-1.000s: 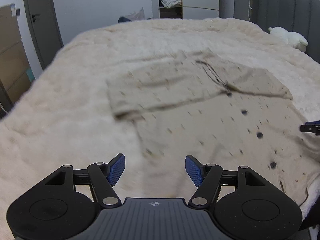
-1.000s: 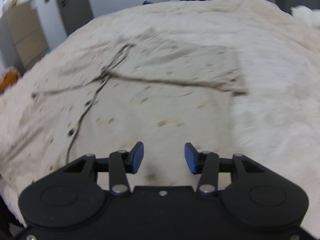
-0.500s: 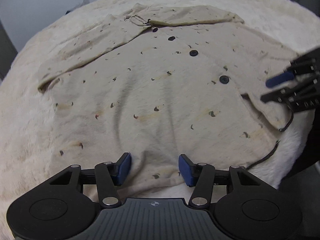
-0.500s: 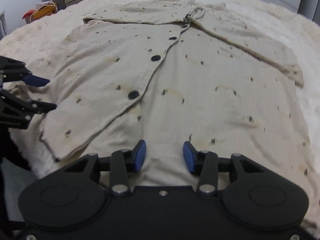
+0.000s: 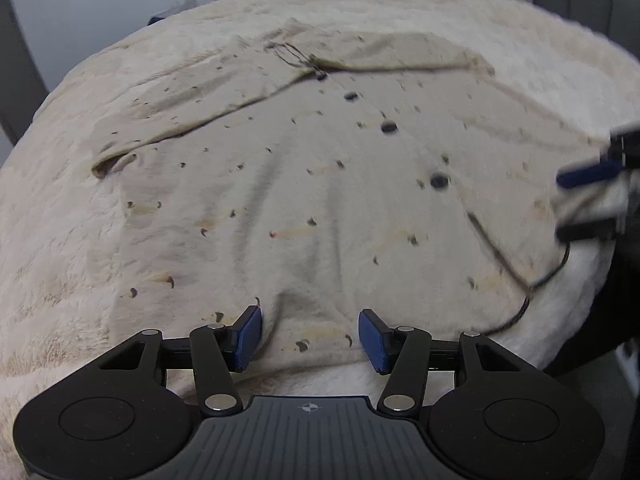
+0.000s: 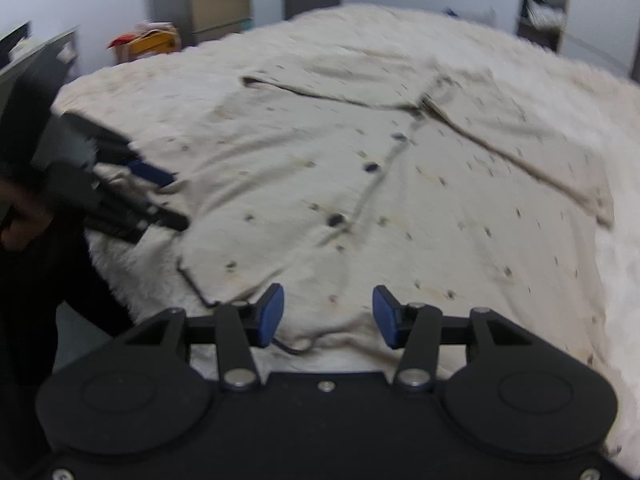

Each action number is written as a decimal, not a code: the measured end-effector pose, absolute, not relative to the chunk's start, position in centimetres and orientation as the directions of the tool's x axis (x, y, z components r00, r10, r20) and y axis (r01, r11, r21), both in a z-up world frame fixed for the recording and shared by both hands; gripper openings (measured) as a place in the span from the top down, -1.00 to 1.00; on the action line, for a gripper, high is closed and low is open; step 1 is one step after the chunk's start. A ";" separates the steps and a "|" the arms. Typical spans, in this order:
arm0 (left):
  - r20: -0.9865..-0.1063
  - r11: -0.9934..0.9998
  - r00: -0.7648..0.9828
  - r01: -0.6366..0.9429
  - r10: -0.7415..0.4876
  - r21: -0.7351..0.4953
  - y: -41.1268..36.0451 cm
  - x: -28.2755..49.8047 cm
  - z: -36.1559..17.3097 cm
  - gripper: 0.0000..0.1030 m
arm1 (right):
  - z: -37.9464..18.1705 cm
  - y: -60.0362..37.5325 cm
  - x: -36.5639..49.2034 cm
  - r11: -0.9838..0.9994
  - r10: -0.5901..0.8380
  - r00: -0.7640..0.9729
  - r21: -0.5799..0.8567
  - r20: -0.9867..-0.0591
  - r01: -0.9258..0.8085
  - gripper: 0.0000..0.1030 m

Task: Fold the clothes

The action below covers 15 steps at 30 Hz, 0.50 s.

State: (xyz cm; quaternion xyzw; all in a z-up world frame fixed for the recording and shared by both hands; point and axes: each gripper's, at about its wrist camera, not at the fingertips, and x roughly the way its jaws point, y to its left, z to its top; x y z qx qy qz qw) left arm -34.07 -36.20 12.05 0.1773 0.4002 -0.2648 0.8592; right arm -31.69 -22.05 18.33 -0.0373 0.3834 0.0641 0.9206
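Both pairs of jaws stand released: the left gripper [image 5: 310,334] and the right gripper [image 6: 328,316] straddle the hem of the shirt [image 5: 304,184], which lies flat on the bed [image 5: 52,280]. Grasping step; next, clench on the hem.

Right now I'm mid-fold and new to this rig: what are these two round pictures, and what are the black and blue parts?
Each picture comes from a fisheye camera on a hand-held tool, looking forward along its two blue-padded jaws. No robot arm is involved; a person carries one tool in each hand. One picture shows the left gripper, the other the right gripper. Both have their jaws apart at the near hem and hold nothing. On the fluffy cream blanket lies a beige speckled button-up shirt, spread flat with dark buttons up the front and sleeves folded across the top. Each tool also appears at the edge of the other's picture.
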 end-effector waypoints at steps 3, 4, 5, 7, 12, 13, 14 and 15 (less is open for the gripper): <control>-0.753 0.838 0.573 0.543 -0.324 0.052 -34.7 -32.9 13.8 -0.01 | 18.2 -19.9 -32.0 0.974 0.150 0.717 -0.022 -0.680 -0.224 0.03; -0.745 0.848 0.584 0.528 -0.321 0.048 -34.3 -32.6 14.3 -0.05 | 18.1 -19.5 -32.0 0.971 0.159 0.718 -0.025 -0.678 -0.239 0.00; -0.734 0.863 0.603 0.504 -0.314 0.045 -33.4 -32.0 15.2 -0.05 | 17.8 -18.3 -31.9 0.960 0.179 0.715 -0.040 -0.676 -0.278 -0.01; -0.721 0.879 0.630 0.473 -0.291 0.059 -32.1 -31.2 16.2 -0.06 | 17.3 -16.7 -31.7 0.941 0.204 0.708 -0.063 -0.676 -0.331 -0.01; -0.699 0.893 0.684 0.425 -0.210 0.148 -28.8 -30.4 18.0 -0.05 | 15.2 -14.2 -30.1 0.888 0.149 0.688 -0.210 -0.710 -0.409 0.50; -0.696 0.893 0.691 0.419 -0.196 0.165 -28.0 -30.4 18.2 -0.05 | 15.1 -14.3 -29.8 0.884 0.137 0.683 -0.223 -0.717 -0.410 0.81; -0.699 0.892 0.690 0.418 -0.190 0.171 -27.4 -30.5 18.4 -0.05 | 15.0 -14.5 -29.4 0.880 0.125 0.679 -0.235 -0.724 -0.412 0.95; -0.701 0.892 0.689 0.417 -0.184 0.175 -27.0 -30.5 18.3 -0.05 | 15.3 -14.9 -29.3 0.886 0.133 0.678 -0.220 -0.722 -0.408 1.00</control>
